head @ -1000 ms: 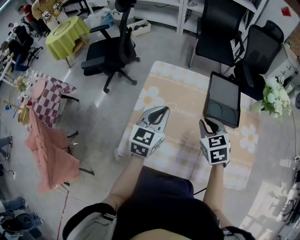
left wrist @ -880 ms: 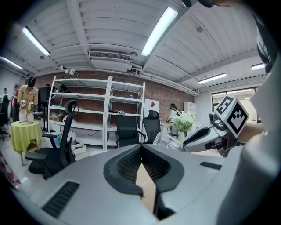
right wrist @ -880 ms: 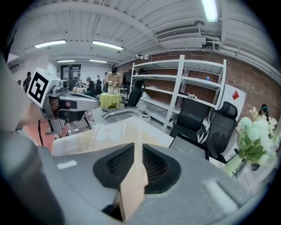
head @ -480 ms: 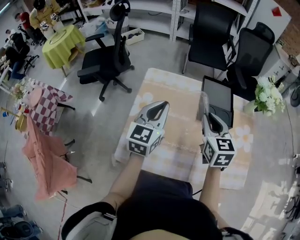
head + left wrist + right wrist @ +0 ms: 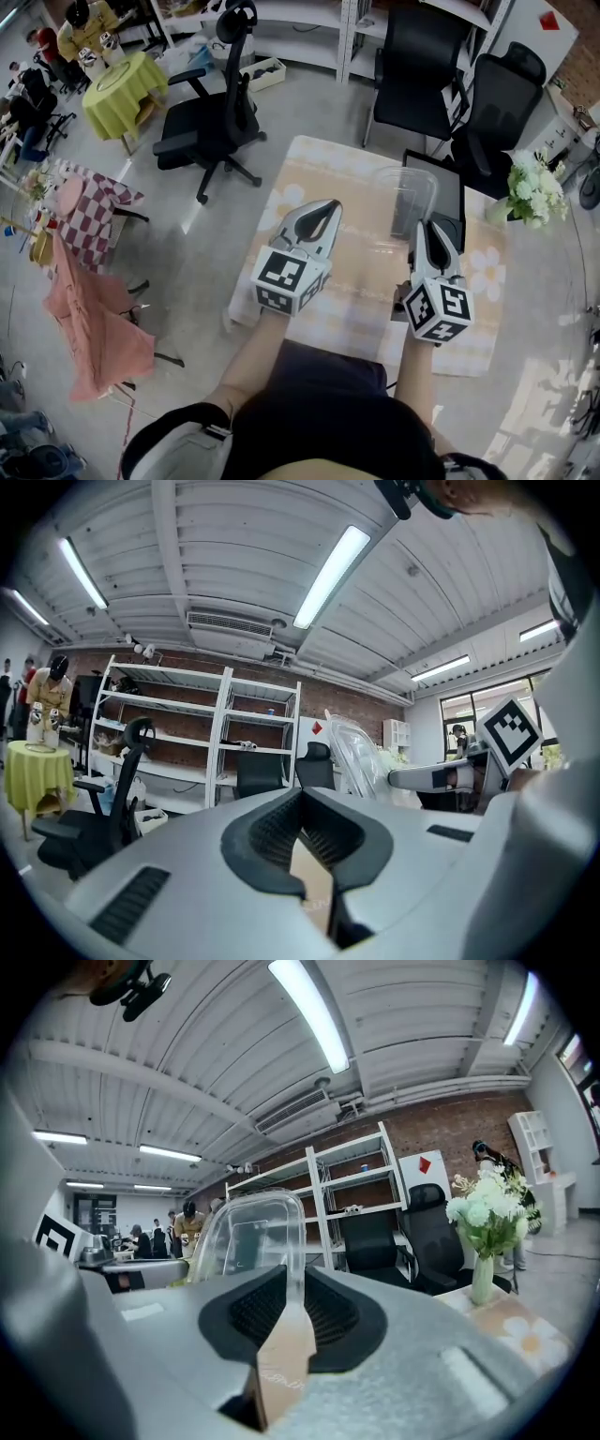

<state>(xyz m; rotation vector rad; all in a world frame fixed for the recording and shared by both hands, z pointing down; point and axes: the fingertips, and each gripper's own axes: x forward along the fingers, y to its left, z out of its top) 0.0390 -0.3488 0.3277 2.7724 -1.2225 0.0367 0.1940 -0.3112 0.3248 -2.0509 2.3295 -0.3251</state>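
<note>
Tabletop (image 5: 314, 164): black tray (image 5: 450, 192) is uncovered.
Right gripper (image 5: 419, 227): clear lid (image 5: 405, 199) is pinched, now raised upright.
Left gripper (image 5: 325, 206): jaws closed, nothing held.

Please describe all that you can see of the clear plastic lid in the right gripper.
The clear plastic lid is a thin, see-through rounded rectangle with a raised rim and nothing on it. It is tilted steeply up, with one edge pinched between the fingers of the right gripper, which alone touches it. In the head view it is lifted above the table, by the black tray.
</note>
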